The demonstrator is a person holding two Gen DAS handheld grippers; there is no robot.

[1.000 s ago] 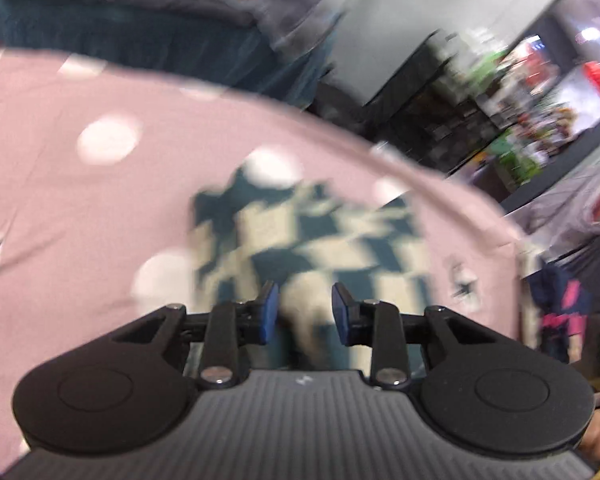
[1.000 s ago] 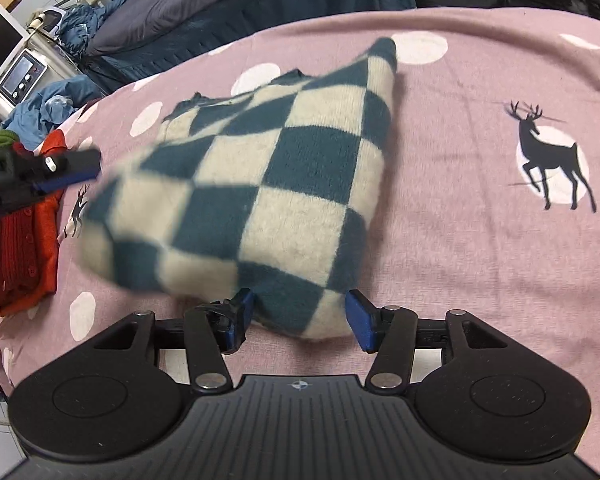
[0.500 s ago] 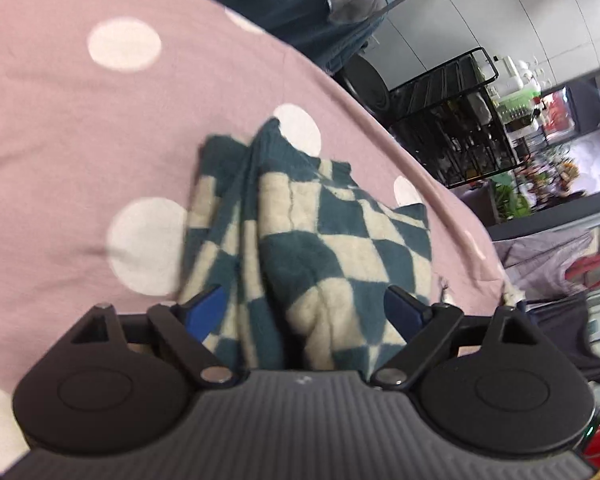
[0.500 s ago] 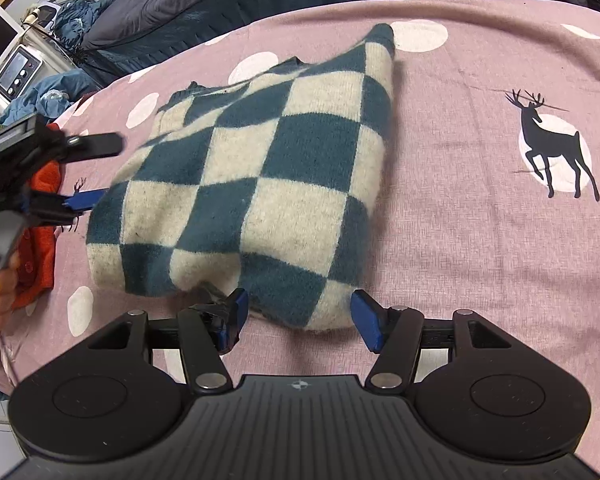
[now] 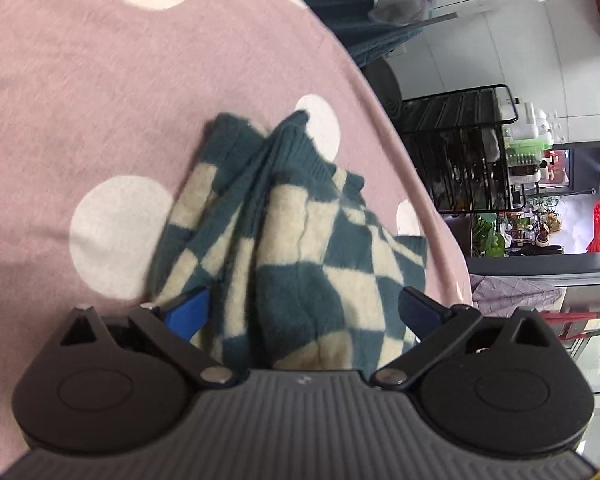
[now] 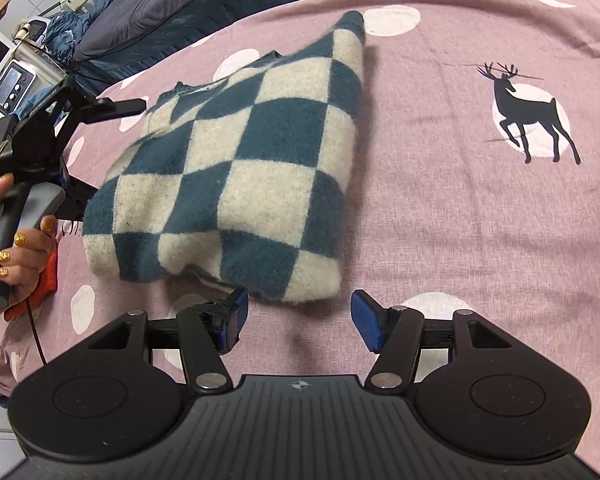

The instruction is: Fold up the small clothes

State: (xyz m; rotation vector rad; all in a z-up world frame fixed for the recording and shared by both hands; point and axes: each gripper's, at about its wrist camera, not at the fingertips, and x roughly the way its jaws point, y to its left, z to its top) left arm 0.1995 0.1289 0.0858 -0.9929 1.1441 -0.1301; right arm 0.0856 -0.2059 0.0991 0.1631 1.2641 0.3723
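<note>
Left wrist: left hand-held gripper (image 5: 304, 312) has just been opening, jaws wide, one checked sweater (image 5: 300, 240) lying loose between them on the pink table cover (image 5: 80, 80); right wrist: right hand-held gripper (image 6: 296, 316) spread, empty, just short of the sweater's near edge—smooth bunched edge before next fold.
</note>
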